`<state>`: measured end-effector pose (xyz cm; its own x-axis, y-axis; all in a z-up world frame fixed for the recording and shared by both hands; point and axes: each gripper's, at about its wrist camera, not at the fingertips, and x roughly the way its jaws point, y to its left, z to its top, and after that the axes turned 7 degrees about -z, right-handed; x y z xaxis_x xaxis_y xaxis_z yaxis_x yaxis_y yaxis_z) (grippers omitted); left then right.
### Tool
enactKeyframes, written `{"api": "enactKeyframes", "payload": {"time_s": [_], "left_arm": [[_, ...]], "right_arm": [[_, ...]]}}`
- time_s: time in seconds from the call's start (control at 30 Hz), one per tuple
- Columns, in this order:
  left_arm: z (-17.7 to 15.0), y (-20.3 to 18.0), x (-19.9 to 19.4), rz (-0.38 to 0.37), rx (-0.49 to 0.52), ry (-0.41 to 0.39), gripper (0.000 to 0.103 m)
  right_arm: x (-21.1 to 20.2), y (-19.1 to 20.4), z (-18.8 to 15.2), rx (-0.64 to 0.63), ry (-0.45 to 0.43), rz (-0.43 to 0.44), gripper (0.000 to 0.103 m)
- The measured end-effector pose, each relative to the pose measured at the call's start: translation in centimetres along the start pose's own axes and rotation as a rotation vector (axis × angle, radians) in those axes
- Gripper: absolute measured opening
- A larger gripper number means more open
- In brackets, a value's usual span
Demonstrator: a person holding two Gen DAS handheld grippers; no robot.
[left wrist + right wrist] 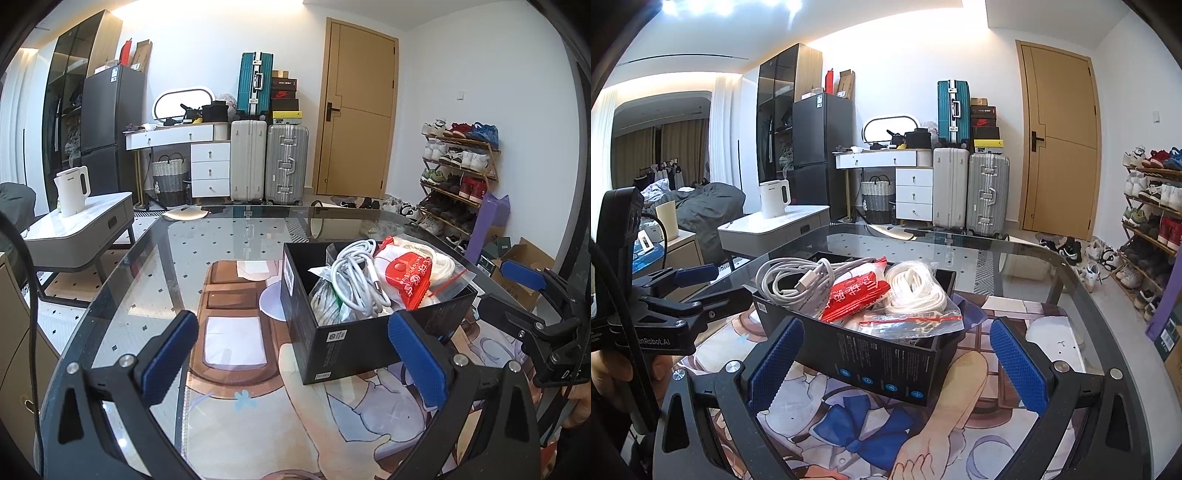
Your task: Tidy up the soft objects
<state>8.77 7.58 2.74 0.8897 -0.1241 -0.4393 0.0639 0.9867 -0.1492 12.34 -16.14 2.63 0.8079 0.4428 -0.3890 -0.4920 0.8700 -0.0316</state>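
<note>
A black open box (362, 332) (882, 362) stands on the glass table (229, 236). It holds a coiled white cable (356, 280) (790, 277), a red packet (412, 277) (857, 295), a bagged white rope (916, 284) and a clear zip bag (919, 321). My left gripper (299, 354) is open and empty, just left of and before the box. My right gripper (897, 358) is open and empty, its blue pads either side of the box's near corner. The right gripper also shows in the left wrist view (513, 291), and the left gripper in the right wrist view (713, 284).
A printed mat (258, 387) lies under the glass. A low side table with a white kettle (72, 190) stands to the left. Suitcases (269, 162), a dresser and a door are at the back; a shoe rack (458, 173) is on the right.
</note>
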Motion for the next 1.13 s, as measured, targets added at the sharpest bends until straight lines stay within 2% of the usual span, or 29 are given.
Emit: {"api": "enactKeyframes", "payload": {"time_s": [0.83,1.03,1.13], "left_arm": [[0.21,0.1,-0.13,0.0,0.005,-0.006,0.103],[0.53,0.22,-0.29,0.039,0.007,-0.012,0.103],[0.55,0.24,-0.49,0.035,0.01,-0.021,0.103]], "right_arm": [[0.06,-0.19,0.2,0.0,0.0,0.0,0.102],[0.2,-0.32,0.28,0.002,0.004,0.006,0.102],[0.3,-0.17,0.3,-0.001,0.008,0.007,0.102]]}}
